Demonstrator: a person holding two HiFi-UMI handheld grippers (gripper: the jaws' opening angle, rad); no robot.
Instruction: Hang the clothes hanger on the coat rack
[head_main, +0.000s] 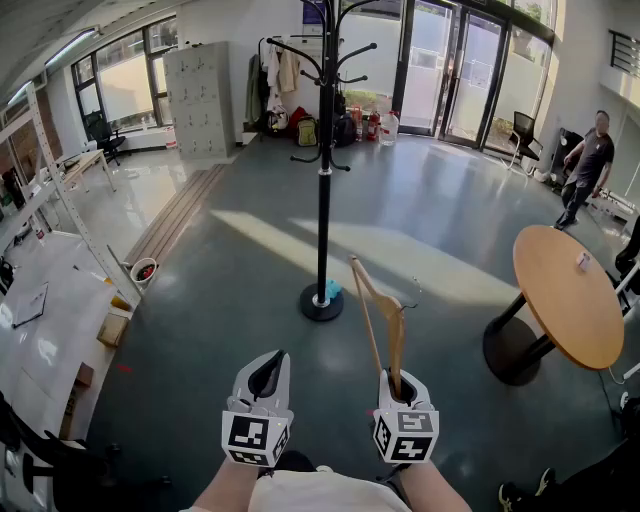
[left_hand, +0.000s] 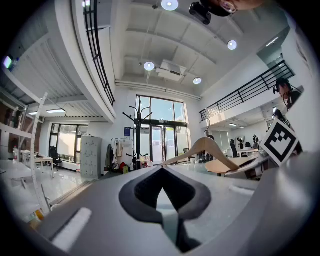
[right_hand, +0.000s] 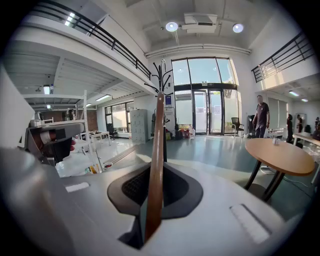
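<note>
From my seat at the controls, I see the right gripper (right_hand: 152, 202) clenched on the wooden clothes hanger (head_main: 386, 312). Its own camera shows the brown wood pinched between the two jaws and running straight up the middle of the picture. In the head view, the hanger stands up out of that gripper and leans a little to the left, with one arm gripped and the other slanting away from the top. I cannot make out its metal hook clearly. The hanger touches nothing but the jaws and is not on the coat rack (head_main: 325, 150). The rack stands apart from it, farther out on the grey floor (head_main: 420, 220) and a little left of the hanger. It is a black pole on a round base, and I see nothing hanging on its curved hooks near the top. My left gripper (left_hand: 162, 200) points level beside the right one. Its jaws are drawn together with nothing between them, and its view looks past the hanger's pale shoulder toward the rack and the glass doors. A round wooden table (head_main: 565, 295) sits to the right. Beyond it, a person (head_main: 590, 165) in dark clothes stands near the windows. A grey locker cabinet (head_main: 200, 100) stands against the far wall on the left.
</note>
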